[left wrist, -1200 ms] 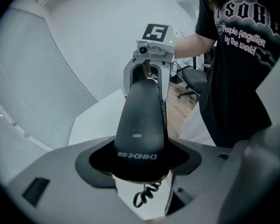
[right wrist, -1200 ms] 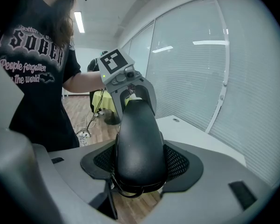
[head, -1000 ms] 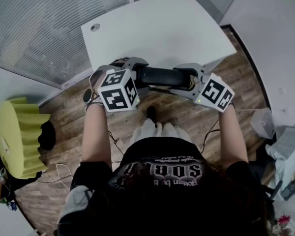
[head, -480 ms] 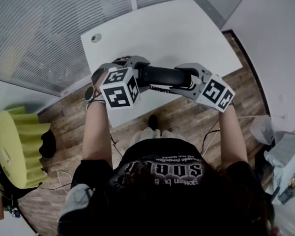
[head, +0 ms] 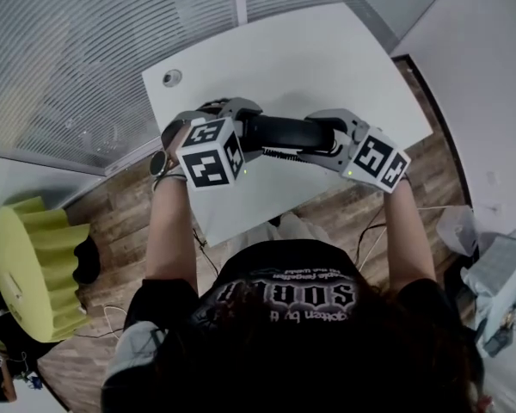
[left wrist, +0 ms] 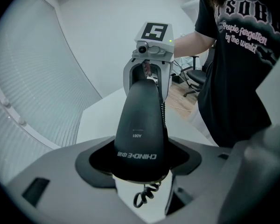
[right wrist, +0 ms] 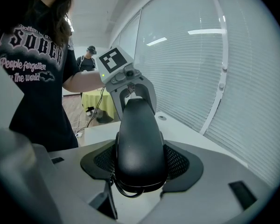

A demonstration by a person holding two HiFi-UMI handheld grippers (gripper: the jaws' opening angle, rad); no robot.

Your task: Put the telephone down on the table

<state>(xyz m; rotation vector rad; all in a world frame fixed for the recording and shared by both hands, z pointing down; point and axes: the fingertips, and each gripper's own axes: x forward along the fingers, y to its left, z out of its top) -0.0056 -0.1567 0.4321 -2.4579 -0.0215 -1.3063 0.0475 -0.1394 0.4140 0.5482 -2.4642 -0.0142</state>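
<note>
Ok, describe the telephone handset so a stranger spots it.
Find the white table by the blinds. Above its near edge, the left gripper and right gripper each clamp one end of the telephone handset: the only black, curved bar, with a coiled cord.

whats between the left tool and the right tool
The telephone handset spans the gap, one end clamped in the left tool, the other in the right tool, above the table. The head view shows it.

Telephone handset [head: 288, 133]: now above the white table [head: 327, 58], past its near edge.
Left gripper [head: 241, 132], right gripper [head: 331, 136]: carried forward with it.
</note>
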